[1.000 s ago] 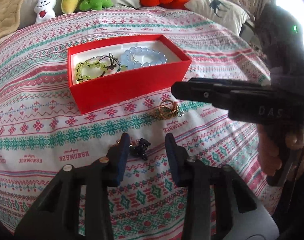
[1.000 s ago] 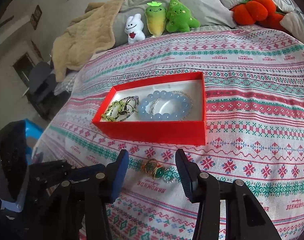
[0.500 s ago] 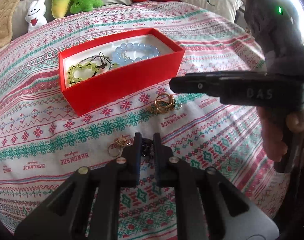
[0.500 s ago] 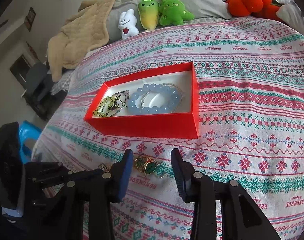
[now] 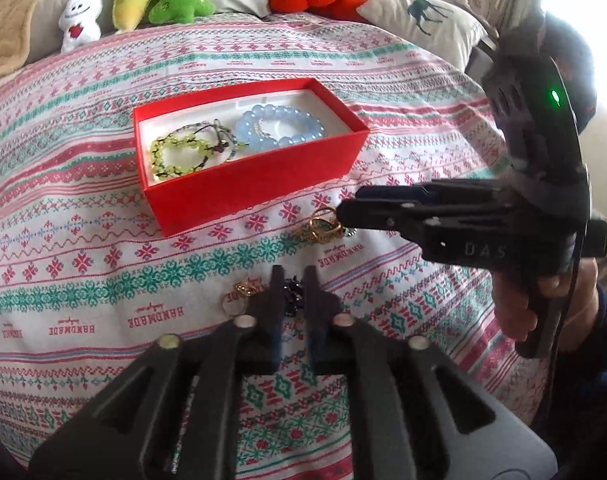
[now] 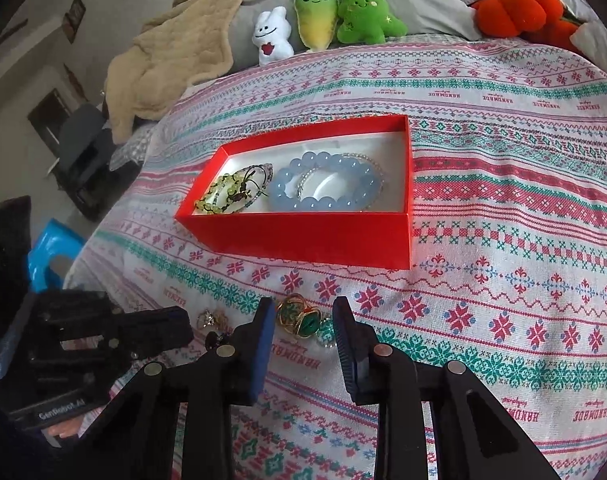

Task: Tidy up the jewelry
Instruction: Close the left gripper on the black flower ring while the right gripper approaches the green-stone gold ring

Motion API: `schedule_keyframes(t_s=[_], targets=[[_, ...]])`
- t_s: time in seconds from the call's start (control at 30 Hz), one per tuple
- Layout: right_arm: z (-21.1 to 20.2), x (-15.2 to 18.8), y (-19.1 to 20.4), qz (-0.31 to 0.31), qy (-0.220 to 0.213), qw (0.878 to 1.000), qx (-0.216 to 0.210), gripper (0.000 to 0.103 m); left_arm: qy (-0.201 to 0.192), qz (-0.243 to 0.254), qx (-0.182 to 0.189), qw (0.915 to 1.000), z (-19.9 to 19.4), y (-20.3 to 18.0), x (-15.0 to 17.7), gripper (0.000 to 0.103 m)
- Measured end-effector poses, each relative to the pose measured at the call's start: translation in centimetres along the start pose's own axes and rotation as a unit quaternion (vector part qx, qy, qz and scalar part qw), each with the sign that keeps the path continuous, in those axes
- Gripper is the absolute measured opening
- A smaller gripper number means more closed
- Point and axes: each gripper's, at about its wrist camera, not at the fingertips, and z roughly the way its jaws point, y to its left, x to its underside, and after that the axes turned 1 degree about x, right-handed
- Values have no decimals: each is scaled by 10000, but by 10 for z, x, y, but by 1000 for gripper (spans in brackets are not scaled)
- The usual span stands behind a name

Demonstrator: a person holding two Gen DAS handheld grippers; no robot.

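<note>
The left tool point(image 5: 290, 292) points down at the bedspread point(image 5: 83, 240) with its jaws narrow and opening, a small dark trinket point(image 5: 291, 298) between them; whether the pads press on it I cannot tell; just to the left of its tips lies a small gold ring point(image 5: 239, 294) on the cloth. The right tool point(image 6: 303, 320) stands with its jaws partly apart on either side of a cluster of gold and green rings point(image 6: 299, 318) that lies on the bedspread; the pads do not touch the cluster, and there is a gap on each side. In the left wrist view the right tool comes in from the right side, held by a hand point(image 5: 543, 304) on its grip, its tip just beside the gold rings.

Beyond both tools sits an open red box point(image 6: 303, 240) with a white lining, near the rings but apart from them; inside it a yellow-green bead bracelet point(image 6: 227, 196) with dark cord lies at the left end, and a pale blue bead bracelet point(image 6: 327, 186) lies beside it, with a thinner beaded strand within and around it. Farther back, at the head of the bed, stand a white plush toy point(image 6: 271, 38), a yellow-green one point(image 6: 317, 16), a green one point(image 6: 363, 12) and an orange one point(image 6: 519, 8); a tan blanket point(image 6: 171, 52) lies bunched at the left.
</note>
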Motion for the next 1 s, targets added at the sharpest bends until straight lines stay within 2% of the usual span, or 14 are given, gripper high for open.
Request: schedule_keyframes(t_s=[0.07, 0.27, 0.43, 0.47, 0.5, 0.57, 0.67, 1.0], targets=[[2, 1, -1, 29, 43, 10000, 35, 30, 89, 140, -100, 9998, 4, -6, 2, 34], [1, -1, -3, 44, 4, 10000, 18, 31, 324, 293, -332, 9985, 18, -16, 8, 36], [5, 1, 1, -30, 61, 9999, 84, 31, 414, 90, -244, 9988, 29, -10, 12, 36], [4, 1, 1, -57, 49, 9999, 105, 31, 393, 73, -228, 9989, 29, -10, 12, 34], [4, 1, 2, -87, 32, 9999, 127, 31, 335, 59, -218, 9992, 27, -10, 12, 22], [2, 1, 5, -205, -14, 9996, 194, 31, 228, 43, -170, 9996, 23, -8, 12, 8], [1, 3, 8, -406, -26, 9988, 270, 31, 110, 64, -140, 9998, 18, -7, 12, 8], [2, 4, 7, -374, -9, 9991, 221, 31, 209, 99, -245, 9994, 23, -10, 10, 9]])
